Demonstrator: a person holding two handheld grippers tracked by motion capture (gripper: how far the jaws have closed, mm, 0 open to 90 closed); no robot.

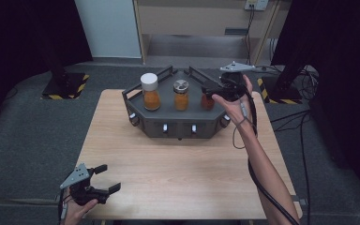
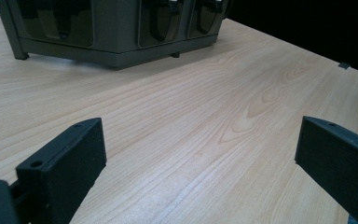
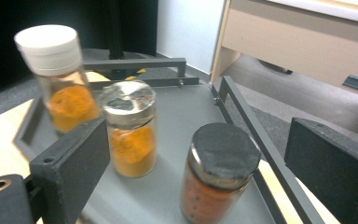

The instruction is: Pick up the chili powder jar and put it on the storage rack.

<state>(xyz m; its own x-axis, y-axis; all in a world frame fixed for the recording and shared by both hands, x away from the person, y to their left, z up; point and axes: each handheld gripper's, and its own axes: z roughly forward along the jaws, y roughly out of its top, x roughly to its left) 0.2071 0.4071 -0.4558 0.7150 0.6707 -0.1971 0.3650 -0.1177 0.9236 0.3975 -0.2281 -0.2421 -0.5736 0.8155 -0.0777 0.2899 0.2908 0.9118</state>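
Right gripper hangs open by the dark-lidded jar at the rack's right end

The right gripper (image 1: pixel 214 92) hovers with jaws wide and nothing between them, just above the dark-lidded jar (image 3: pixel 218 173), which stands at the right end of the grey rack (image 1: pixel 178 123) along the table's (image 1: pixel 178 178) far edge. Beside it, the silver-lidded jar (image 3: pixel 129 128) and the white-capped jar (image 3: pixel 58 74). The left gripper (image 1: pixel 104 179) rests wide open and empty at the table's near left corner.

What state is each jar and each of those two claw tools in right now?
White-capped glass jar of orange powder: upright, capped, on the grey tray.
Silver-lidded jar: upright, closed.
Black-lidded jar of reddish powder: upright, closed, ungripped.
Right gripper: open.
Left gripper: open, empty.
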